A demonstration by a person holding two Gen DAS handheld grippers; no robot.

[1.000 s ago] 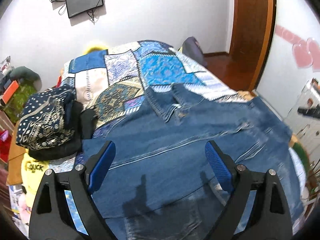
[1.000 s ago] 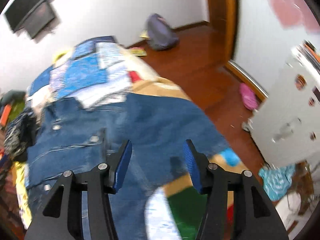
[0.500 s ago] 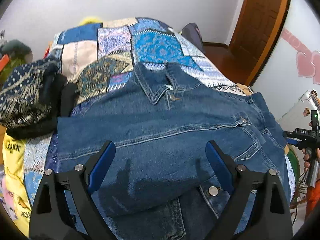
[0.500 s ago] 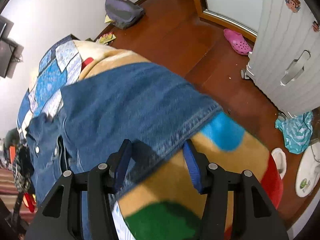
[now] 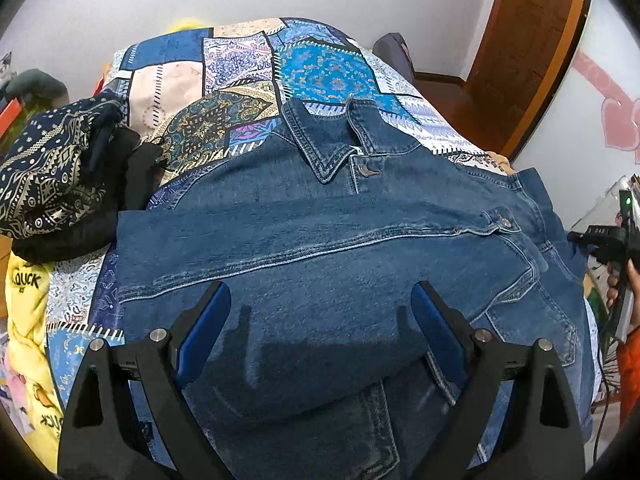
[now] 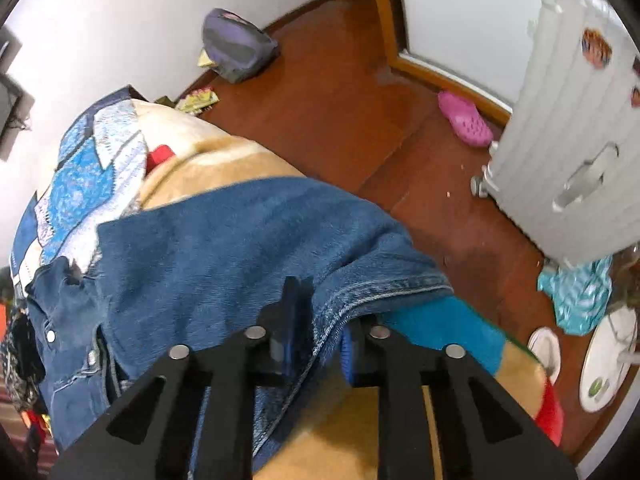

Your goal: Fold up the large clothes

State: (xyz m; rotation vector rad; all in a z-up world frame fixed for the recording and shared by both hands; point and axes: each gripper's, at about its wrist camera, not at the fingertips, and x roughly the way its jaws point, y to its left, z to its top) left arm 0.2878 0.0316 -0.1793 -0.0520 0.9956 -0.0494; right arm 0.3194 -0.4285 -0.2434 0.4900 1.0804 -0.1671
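Observation:
A blue denim jacket (image 5: 320,240) lies face up on the patchwork quilt (image 5: 248,64), collar toward the far wall, one sleeve folded across its front. My left gripper (image 5: 320,296) hovers just above the folded sleeve, jaws wide open, nothing between them. In the right wrist view the jacket (image 6: 224,248) drapes over the bed's edge. My right gripper (image 6: 320,320) is closing its jaws there, and the stitched hem is pinched between the blue pads. A hand carrying that gripper shows at the right edge of the left wrist view.
A pile of dark patterned clothes (image 5: 48,184) and a yellow garment (image 5: 24,300) lie left of the jacket. A multicoloured blanket (image 6: 440,332) hangs beneath the hem. On the wooden floor are a backpack (image 6: 238,46), a pink shoe (image 6: 464,118) and a white cabinet (image 6: 580,140).
Both grippers have come down closer to the jacket. The right jaws, open beside the hem half a second ago, have drawn together on it. The left jaws stay wide.

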